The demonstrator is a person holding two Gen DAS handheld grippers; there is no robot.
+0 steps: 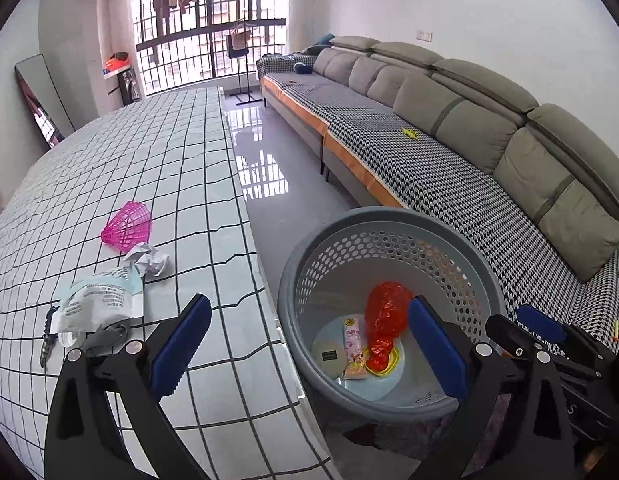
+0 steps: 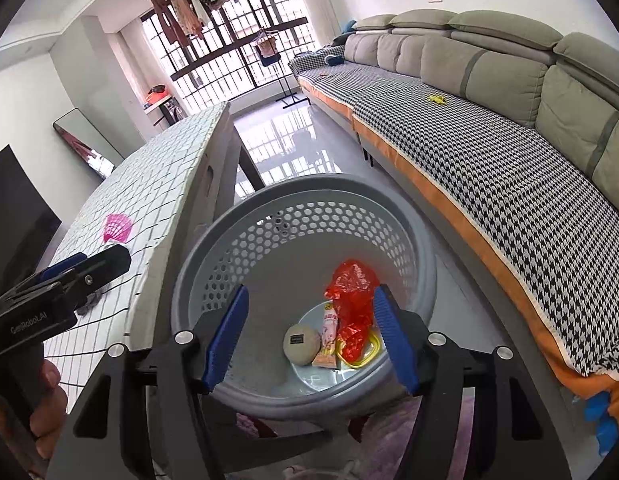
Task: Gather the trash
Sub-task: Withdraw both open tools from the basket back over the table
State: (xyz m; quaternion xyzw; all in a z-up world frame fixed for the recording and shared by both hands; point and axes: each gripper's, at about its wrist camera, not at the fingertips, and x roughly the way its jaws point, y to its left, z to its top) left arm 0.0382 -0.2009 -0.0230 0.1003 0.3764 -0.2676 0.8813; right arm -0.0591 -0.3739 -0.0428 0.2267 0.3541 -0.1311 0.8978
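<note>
A grey perforated basket [image 1: 389, 220] stands on the floor beside the table; it also shows in the right wrist view [image 2: 309, 188]. Inside lie a red plastic bag [image 1: 385, 312] [image 2: 351, 292], a pink wrapper [image 1: 354, 348] [image 2: 329, 336], a round beige lid [image 1: 329, 356] [image 2: 301, 344] and a yellow ring [image 2: 369, 354]. On the checked table [image 1: 169, 160] lie a white printed bag [image 1: 97, 300], crumpled paper [image 1: 149, 260] and a pink plastic cup [image 1: 127, 226] on its side. My left gripper [image 1: 309, 344] is open over the table edge and basket. My right gripper [image 2: 309, 328] is open and empty above the basket.
A long grey sofa [image 1: 469, 120] with a houndstooth cover runs along the right wall. Shiny floor [image 1: 261, 152] lies between table and sofa. Keys [image 1: 47, 336] and a grey object lie by the white bag. A mirror [image 1: 37, 96] leans on the left wall.
</note>
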